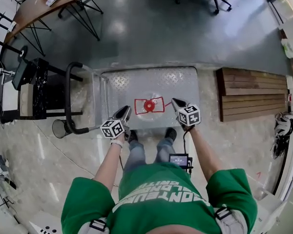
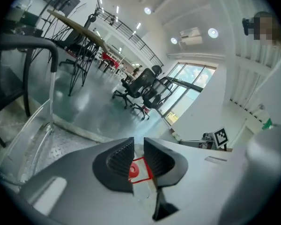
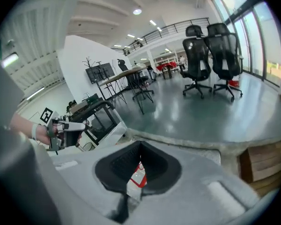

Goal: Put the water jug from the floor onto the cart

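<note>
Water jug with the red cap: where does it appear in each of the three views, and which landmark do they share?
Head view: the water jug sits mid-picture, over the cart deck.
Left gripper view: low centre, red label showing through the gap between the jaws.
Right gripper view: low centre, showing beneath the closed jaws.
Shared landmark: the cart's black handle, left in all three.

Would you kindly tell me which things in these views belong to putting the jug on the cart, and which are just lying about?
Part of the job:
- water jug
- cart
- left claw
- right claw

Just lying about:
- wooden slat platform
- office chairs
- table
</note>
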Tool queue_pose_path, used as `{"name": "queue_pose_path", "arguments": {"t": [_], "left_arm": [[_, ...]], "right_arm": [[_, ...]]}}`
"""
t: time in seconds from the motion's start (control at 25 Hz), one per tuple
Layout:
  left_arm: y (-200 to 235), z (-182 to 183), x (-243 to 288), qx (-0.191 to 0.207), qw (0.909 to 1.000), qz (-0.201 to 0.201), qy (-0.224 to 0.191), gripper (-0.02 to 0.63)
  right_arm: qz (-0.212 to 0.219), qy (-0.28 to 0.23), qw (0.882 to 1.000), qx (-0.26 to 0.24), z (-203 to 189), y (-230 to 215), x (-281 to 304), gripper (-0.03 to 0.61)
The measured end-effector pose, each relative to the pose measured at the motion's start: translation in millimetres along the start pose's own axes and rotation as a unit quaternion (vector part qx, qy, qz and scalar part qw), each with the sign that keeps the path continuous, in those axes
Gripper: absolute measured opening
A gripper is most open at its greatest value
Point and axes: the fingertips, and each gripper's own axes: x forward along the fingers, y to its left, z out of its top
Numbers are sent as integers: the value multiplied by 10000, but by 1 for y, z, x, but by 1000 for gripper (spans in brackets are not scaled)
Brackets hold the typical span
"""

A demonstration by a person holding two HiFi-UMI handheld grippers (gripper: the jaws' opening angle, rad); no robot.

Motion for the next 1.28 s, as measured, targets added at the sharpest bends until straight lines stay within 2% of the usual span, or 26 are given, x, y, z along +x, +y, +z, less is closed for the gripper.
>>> {"name": "queue_pose_path", "arguments": {"t": [0.12, 0.2, 0.32, 0.48, 0.64, 0.8, 0.96, 1.28], "left_arm": [[-36, 14, -24, 133, 9991, -234, -324, 15], [-58, 15, -36, 305, 9982, -330, -409, 9], [-97, 17, -46, 847, 9943, -528, -371, 9], [-148, 27, -52, 1522, 9827, -956, -439, 9], [-178, 44, -52, 1632, 9769, -1208, -672, 9], [-203, 58, -52, 1850, 9692, -1434, -767, 9], [-223, 69, -49, 2001, 9624, -1632, -843, 9], [-230, 71, -46, 2026, 9603, -1726, -835, 9]], "right_arm": [[5, -227, 9990, -391, 11, 17, -36, -6], [13, -361, 9979, -531, 15, 27, -60, -6], [101, -623, 9956, -699, 23, 48, -100, -6], [131, -830, 9904, -1098, 24, 68, -128, -6], [164, -975, 9859, -1353, 35, 78, -141, -6], [101, -1379, 9788, -1509, 62, 89, -166, -6], [-76, -1531, 9645, -2152, 81, 101, -188, -6], [-291, -1581, 9521, -2603, 89, 105, -194, -8]]}}
